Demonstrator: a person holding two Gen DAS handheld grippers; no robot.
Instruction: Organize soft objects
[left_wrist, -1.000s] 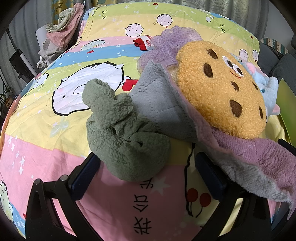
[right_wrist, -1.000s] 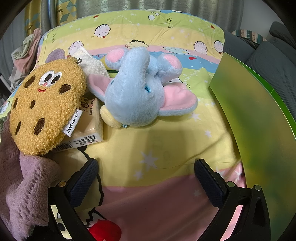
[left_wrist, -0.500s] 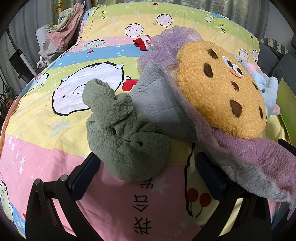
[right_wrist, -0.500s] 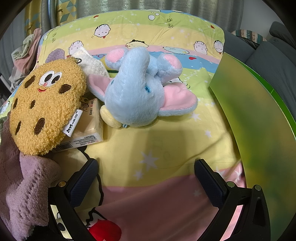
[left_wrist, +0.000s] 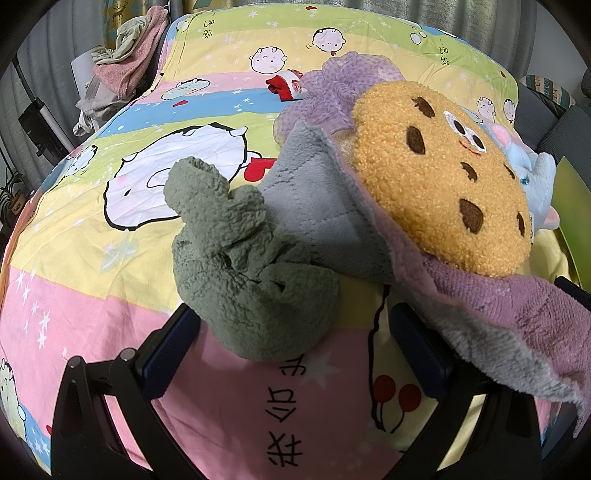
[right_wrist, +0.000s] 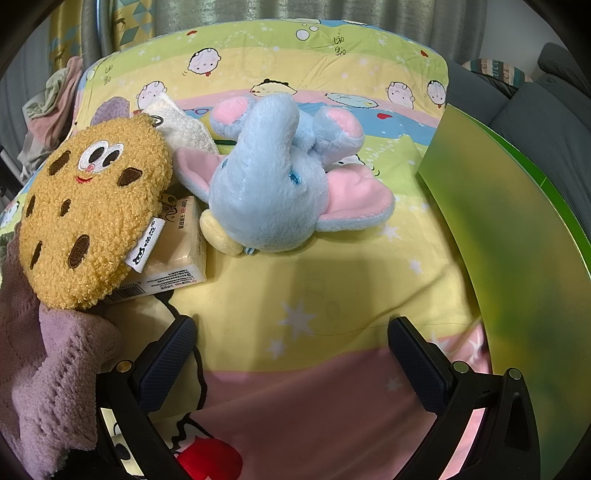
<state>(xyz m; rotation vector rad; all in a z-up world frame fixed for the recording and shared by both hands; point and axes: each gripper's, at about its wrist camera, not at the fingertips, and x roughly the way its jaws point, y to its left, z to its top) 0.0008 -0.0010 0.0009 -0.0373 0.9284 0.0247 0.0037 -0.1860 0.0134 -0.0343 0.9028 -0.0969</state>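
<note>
A crumpled green fleece cloth (left_wrist: 243, 266) lies on the cartoon-print bedsheet (left_wrist: 92, 258), its near end between the fingers of my open left gripper (left_wrist: 291, 350). Right of it a purple and grey towel (left_wrist: 332, 206) runs under a round cookie plush (left_wrist: 439, 184). In the right wrist view the cookie plush (right_wrist: 92, 218) rests on a tissue pack (right_wrist: 177, 254), and a blue elephant plush (right_wrist: 273, 184) lies on its back ahead. My right gripper (right_wrist: 291, 365) hangs open over bare sheet, short of the elephant. The purple towel (right_wrist: 48, 369) drapes at its left.
A green box wall (right_wrist: 517, 258) rises on the right. A red sock (left_wrist: 286, 85) and a white fluffy item (right_wrist: 181, 125) lie farther back. Clothes are piled on a chair (left_wrist: 118, 74) at the far left. A grey sofa (right_wrist: 546, 110) stands beyond the bed.
</note>
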